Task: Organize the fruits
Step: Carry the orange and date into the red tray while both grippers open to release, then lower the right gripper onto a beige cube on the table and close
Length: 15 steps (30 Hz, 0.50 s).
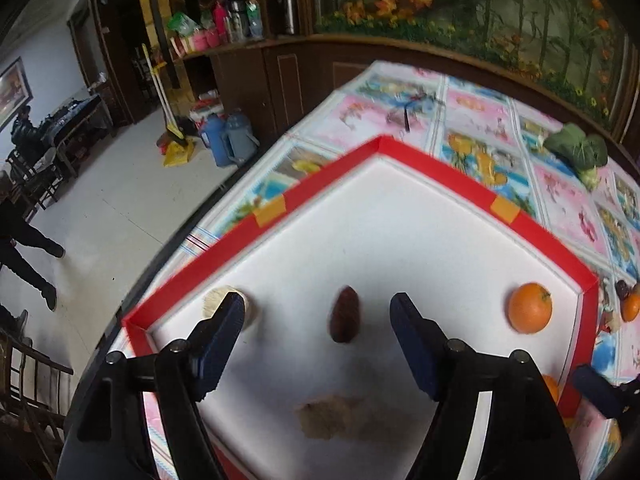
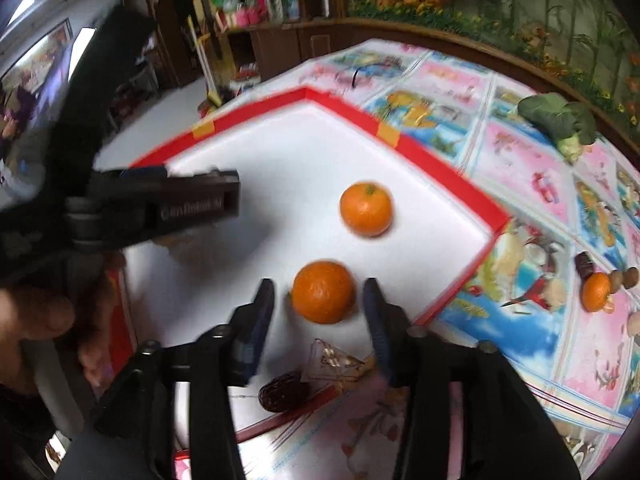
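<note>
On the white tray, the right gripper stands spread around an orange; the left gripper is spread before a date.

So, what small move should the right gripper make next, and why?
Probably draw back and lift away: the right gripper is open, its fingers apart from the near orange, which sits inside the red-edged tray, so it looks already placed.

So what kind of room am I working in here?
Likely a lived-in home, perhaps a dining room: a cartoon-print tablecloth, thermos jugs on the floor, a cluttered wooden sideboard.
</note>
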Each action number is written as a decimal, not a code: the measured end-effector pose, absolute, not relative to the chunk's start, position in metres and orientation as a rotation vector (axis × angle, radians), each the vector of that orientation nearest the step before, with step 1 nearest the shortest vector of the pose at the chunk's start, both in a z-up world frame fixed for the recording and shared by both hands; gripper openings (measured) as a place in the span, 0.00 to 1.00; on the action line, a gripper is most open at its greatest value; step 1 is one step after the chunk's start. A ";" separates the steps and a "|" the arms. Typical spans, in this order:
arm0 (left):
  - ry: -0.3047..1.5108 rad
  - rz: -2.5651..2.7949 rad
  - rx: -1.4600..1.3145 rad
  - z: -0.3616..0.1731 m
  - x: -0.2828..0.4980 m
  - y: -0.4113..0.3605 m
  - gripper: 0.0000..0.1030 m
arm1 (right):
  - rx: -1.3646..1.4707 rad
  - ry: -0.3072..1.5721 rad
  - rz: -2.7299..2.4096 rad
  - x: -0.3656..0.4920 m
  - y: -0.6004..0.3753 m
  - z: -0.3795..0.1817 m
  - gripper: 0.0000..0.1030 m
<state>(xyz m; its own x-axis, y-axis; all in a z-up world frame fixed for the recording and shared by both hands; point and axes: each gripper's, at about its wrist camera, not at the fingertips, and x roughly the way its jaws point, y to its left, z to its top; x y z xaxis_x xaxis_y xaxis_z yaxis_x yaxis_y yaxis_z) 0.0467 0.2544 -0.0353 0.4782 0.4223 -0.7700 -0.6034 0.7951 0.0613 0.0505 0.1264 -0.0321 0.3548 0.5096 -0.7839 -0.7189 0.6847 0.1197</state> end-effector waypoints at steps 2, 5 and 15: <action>0.816 0.646 -0.261 -0.022 0.035 0.255 0.73 | -0.231 0.847 0.788 0.047 0.111 -0.017 0.61; 0.702 0.688 -0.295 -0.002 0.015 0.253 0.76 | -0.147 0.765 0.757 0.046 0.076 0.006 0.73; 0.535 0.705 -0.341 0.011 -0.012 0.207 0.81 | 0.038 0.638 0.365 0.070 -0.094 0.012 1.00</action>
